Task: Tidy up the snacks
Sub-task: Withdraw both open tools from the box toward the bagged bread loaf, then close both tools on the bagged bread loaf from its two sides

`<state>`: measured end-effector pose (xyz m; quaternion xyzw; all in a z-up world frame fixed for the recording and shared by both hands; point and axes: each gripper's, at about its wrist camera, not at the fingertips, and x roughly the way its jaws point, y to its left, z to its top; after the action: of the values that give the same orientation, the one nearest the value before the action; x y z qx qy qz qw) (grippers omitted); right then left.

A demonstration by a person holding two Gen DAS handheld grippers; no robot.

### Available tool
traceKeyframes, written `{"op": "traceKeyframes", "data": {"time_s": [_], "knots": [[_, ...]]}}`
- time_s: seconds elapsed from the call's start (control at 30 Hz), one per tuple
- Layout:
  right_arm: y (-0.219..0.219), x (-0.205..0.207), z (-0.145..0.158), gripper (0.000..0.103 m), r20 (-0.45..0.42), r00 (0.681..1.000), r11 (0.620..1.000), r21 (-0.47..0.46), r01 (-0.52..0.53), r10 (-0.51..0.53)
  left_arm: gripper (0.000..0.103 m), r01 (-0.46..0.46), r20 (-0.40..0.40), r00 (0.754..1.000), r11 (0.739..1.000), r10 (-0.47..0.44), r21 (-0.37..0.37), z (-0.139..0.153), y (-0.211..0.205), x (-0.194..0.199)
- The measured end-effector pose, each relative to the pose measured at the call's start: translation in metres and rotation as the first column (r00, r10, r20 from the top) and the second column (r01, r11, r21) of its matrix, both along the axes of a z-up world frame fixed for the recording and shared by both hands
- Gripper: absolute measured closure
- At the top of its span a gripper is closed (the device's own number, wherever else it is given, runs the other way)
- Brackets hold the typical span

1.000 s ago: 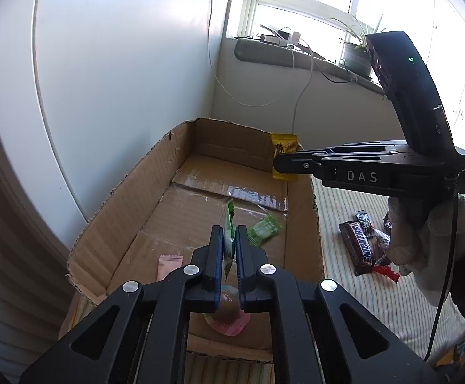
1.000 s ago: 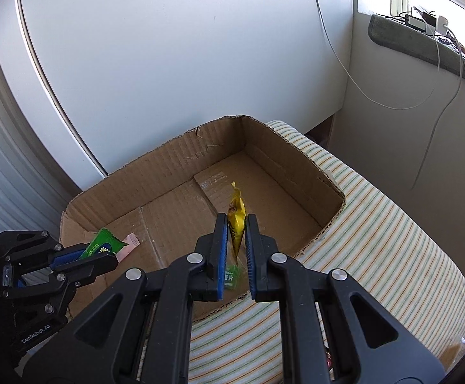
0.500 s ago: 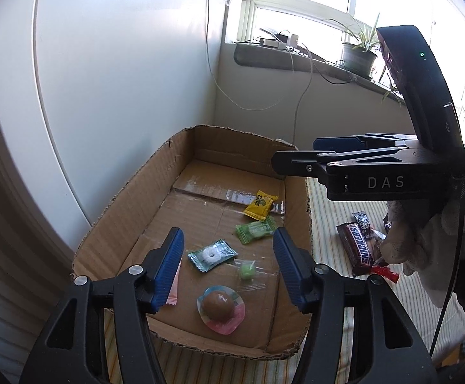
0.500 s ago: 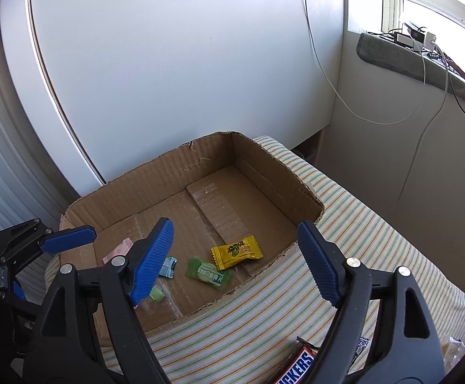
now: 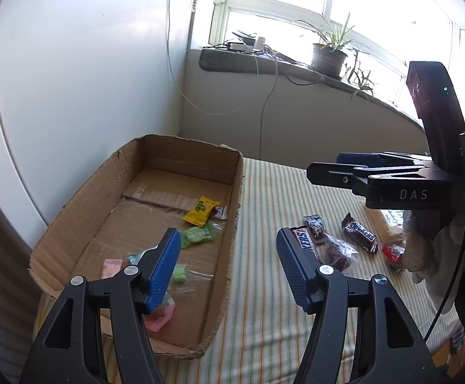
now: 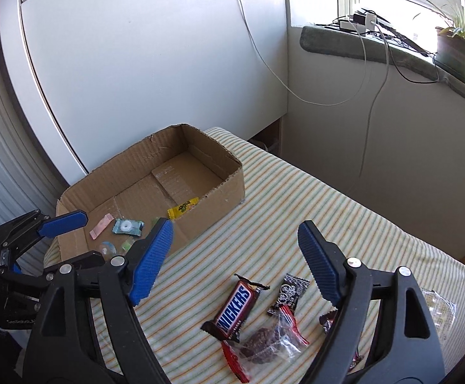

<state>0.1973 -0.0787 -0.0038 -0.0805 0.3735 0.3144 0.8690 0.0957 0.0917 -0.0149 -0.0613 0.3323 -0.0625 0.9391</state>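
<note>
An open cardboard box (image 5: 237,188) (image 6: 223,192) lies on the striped cloth. Inside it are a yellow packet (image 5: 201,210) (image 6: 183,208), a green packet (image 5: 198,236), a teal mint packet (image 6: 127,226), a pink wrapper (image 6: 100,226) and other small sweets. On the cloth to the right lie a Snickers bar (image 6: 237,310), a second Snickers (image 5: 360,237), a black-and-white sweet (image 6: 288,292) and a chocolate ball in clear wrap (image 6: 263,345). My left gripper (image 5: 229,268) is open and empty above the box's near right edge. My right gripper (image 6: 235,256) is open and empty above the loose snacks.
A white wall and cabinet stand behind the box. A windowsill with a potted plant (image 5: 330,57), adapters and hanging cables runs along the back. The cloth drops off at its far right edge (image 6: 392,224). A clear wrapper (image 6: 437,310) lies at far right.
Both grippers opened and dropped their packets into the box: the green one from the left, the yellow one from the right. Both then pulled back and right, towards the loose snacks.
</note>
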Motion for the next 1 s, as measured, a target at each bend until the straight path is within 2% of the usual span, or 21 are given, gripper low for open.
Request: {"op": "traceKeyframes", "data": {"time_s": [0.27,0.57,0.77,0.93,1.0], "knots": [[-0.073,-0.01,0.005,0.02,0.017,0.993,0.993,0.009,0.117,-0.117,0.041,0.076,-0.017,0.997,0.997,-0.076,-0.02,-0.008,-0.036,0.006],[-0.147,-0.01,-0.001,0.02,-0.01,0.965,0.965,-0.006,0.263,-0.263,0.041,0.164,-0.041,0.985,0.986,-0.165,-0.033,-0.014,-0.075,0.015],[-0.189,-0.009,-0.011,0.02,-0.054,0.939,0.941,-0.004,0.339,-0.339,0.041,0.216,-0.055,0.974,0.974,-0.219,-0.069,-0.017,-0.1,0.024],[-0.218,-0.003,-0.026,0.021,-0.125,0.918,0.925,0.014,0.38,-0.376,0.041,0.28,-0.059,0.956,0.954,-0.287,-0.106,-0.017,-0.129,0.033],[-0.228,-0.002,-0.032,0.024,-0.162,0.91,0.919,0.034,0.393,-0.383,0.041,0.305,-0.066,0.947,0.944,-0.315,-0.125,-0.018,-0.142,0.039]]}}
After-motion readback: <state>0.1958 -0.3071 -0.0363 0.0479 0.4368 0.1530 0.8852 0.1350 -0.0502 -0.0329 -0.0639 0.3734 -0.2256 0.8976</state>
